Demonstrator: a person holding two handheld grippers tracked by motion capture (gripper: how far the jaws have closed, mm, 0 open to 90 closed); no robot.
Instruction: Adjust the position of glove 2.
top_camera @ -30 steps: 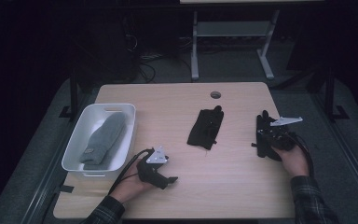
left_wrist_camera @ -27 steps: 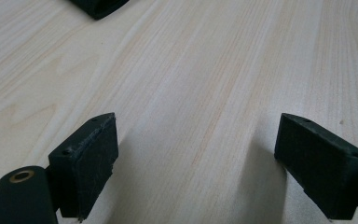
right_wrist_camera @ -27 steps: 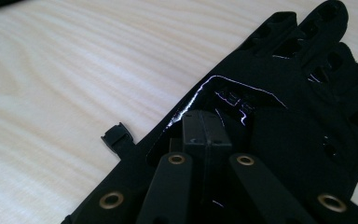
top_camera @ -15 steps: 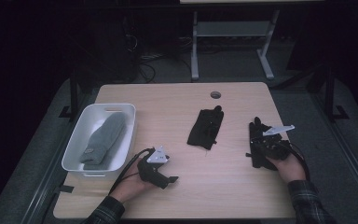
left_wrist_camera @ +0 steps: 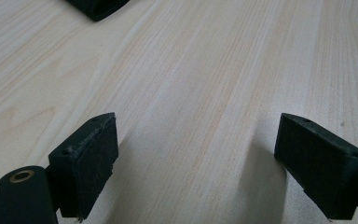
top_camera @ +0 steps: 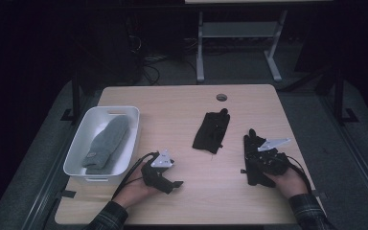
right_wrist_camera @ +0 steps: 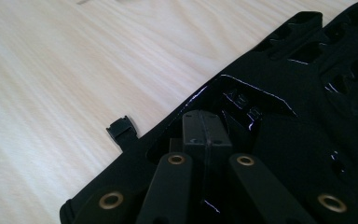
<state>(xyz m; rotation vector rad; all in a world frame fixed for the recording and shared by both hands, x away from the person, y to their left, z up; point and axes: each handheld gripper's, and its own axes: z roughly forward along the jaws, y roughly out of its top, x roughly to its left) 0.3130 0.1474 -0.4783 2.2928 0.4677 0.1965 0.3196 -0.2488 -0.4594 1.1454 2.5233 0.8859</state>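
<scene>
A: Start with the biggest item. Table?

B: Light wood table (top_camera: 182,110), a round cable hole (top_camera: 222,97) near its 12 o'clock edge. Bare wood under both gripper cameras.

A: Next down in size.

B: White bin (top_camera: 76,153) at the table's 9 o'clock side. A grey mitten (top_camera: 106,143) lies flat inside it, cuff toward 6 o'clock.

A: The black gloves?

B: Two. One black glove (top_camera: 212,131) lies alone near the table centre, well apart from both grippers. The second black glove (top_camera: 252,160) sits at about 4 o'clock from centre, fingers toward 12 o'clock. The right gripper view shows it close up (right_wrist_camera: 307,93), with a small black strap tab (right_wrist_camera: 121,128) sticking out at its 9 o'clock edge.

A: Right gripper state?

B: Right gripper (top_camera: 257,156) is held in the person's right hand (top_camera: 287,181), low over the second glove. In its own view (right_wrist_camera: 204,126) the jaws stand pressed together, clenched, with their tips down on the glove's fabric. Cannot tell whether any fabric is pinched between them.

A: Left gripper?

B: Left gripper (top_camera: 170,183) rests at 6 o'clock on the table, just beside the bin's near corner, in the left hand (top_camera: 136,188). Its own view (left_wrist_camera: 196,163) shows the jaws spread wide, released, bare wood between them.

A: Smallest note?

B: Cable loops back from each gripper toward the wrists.
</scene>
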